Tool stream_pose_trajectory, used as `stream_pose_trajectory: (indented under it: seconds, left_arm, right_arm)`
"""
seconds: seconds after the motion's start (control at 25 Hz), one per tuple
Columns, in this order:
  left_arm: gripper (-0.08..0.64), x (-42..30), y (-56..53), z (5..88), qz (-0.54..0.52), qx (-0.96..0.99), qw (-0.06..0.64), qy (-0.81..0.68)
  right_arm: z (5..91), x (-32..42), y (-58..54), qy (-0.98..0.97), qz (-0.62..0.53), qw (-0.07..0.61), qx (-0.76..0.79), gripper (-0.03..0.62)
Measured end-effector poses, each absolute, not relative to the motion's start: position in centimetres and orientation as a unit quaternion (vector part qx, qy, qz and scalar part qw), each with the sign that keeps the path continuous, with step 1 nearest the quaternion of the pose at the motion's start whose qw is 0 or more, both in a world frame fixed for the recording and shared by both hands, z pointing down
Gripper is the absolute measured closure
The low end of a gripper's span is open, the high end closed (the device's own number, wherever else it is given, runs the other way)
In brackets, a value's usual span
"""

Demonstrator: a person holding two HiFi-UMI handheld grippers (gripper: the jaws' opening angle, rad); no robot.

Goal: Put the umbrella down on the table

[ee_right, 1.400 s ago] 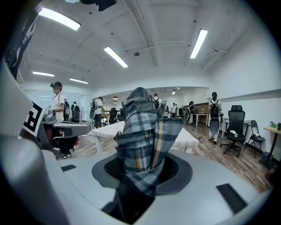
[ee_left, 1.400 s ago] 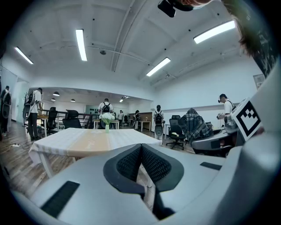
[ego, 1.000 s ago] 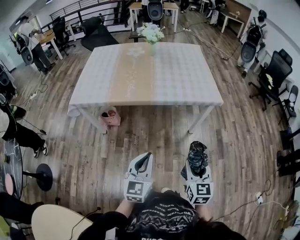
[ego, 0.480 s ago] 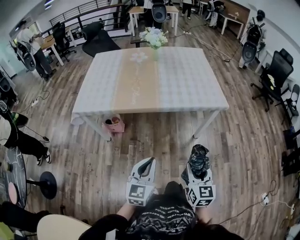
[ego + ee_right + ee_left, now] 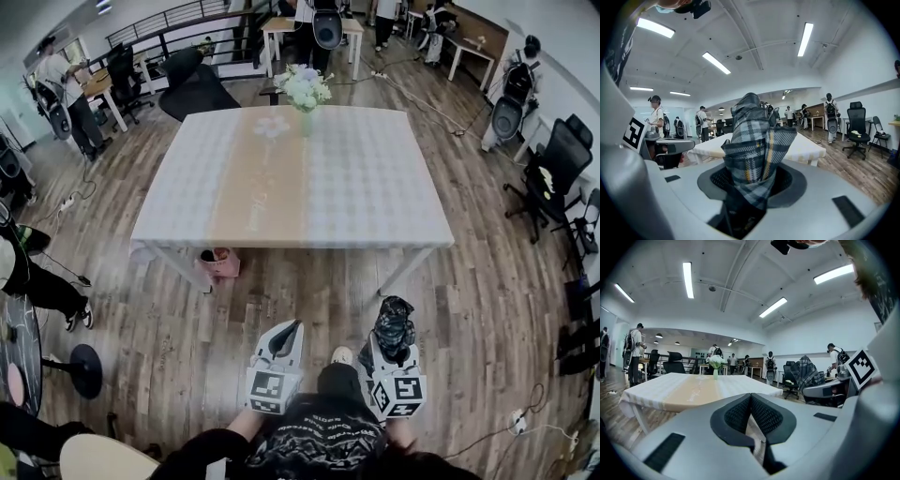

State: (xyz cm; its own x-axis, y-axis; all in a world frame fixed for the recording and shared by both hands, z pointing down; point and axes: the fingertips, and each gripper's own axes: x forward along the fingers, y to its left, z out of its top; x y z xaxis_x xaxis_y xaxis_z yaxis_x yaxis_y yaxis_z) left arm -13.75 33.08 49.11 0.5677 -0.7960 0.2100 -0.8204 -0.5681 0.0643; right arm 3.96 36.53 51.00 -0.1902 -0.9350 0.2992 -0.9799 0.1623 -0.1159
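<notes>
A folded plaid umbrella stands upright between the jaws of my right gripper, which is shut on it. My left gripper hangs beside it with its jaws together and nothing in them. Both grippers are over the wooden floor, a short way in front of the table with its pale checked cloth and tan centre strip.
A vase of white flowers stands at the table's far edge. A pink bin sits under the near left corner. Office chairs line the right wall. People stand at desks on the left and behind.
Both grippers have moved forward toward the table with the umbrella still held; the table now looks closer and lower in the head view.
</notes>
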Motion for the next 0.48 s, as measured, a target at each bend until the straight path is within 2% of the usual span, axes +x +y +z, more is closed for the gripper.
stream_pose_trajectory:
  seconds: [0.48]
  left_arm:
    - [0.541,-2.7,20.8,48.1,0.077,0.865,0.071,-0.491]
  right_arm:
    - [49.7,14.9,22.6,-0.791,0.118,0.093,0.593,0.410]
